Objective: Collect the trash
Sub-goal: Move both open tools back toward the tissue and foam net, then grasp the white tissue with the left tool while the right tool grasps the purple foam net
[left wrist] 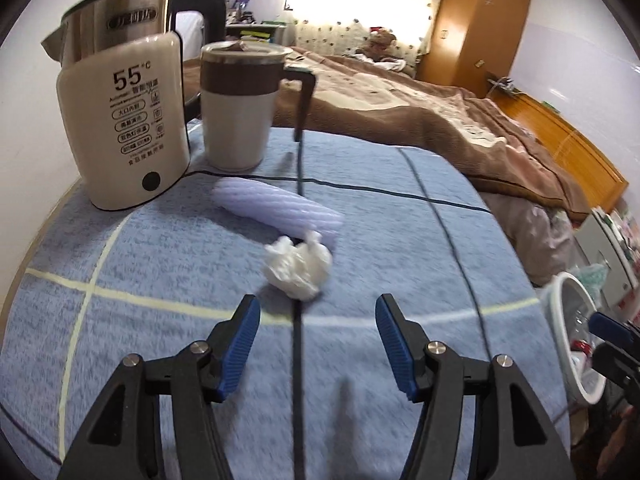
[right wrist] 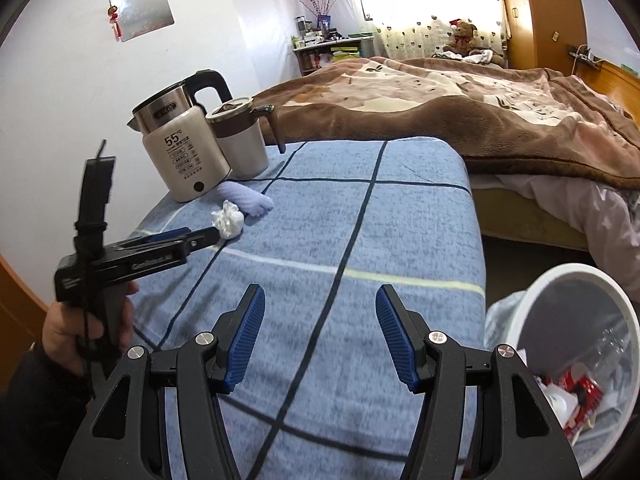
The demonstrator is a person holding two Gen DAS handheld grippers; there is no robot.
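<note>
A crumpled white tissue (left wrist: 298, 272) lies on the blue checked cloth (left wrist: 160, 264), against a pale lilac ribbed case (left wrist: 276, 210). My left gripper (left wrist: 318, 312) hovers just short of the tissue, open, nothing between its blue pads. From the right wrist view, the left gripper (right wrist: 200, 236) reaches toward the tissue (right wrist: 228, 220), held by a hand (right wrist: 76, 336). My right gripper (right wrist: 320, 304) is open and empty over the cloth (right wrist: 360, 240). A white waste bin (right wrist: 608, 288) holding several pieces of rubbish stands low at the right.
A cream electric kettle (left wrist: 124, 128) and a lidded mug (left wrist: 240, 108) stand at the cloth's far left. A bed with a brown blanket (right wrist: 460, 116) lies beyond. The bin (left wrist: 576, 340) sits past the cloth's right edge, and a wooden wardrobe (left wrist: 476, 20) stands at the back.
</note>
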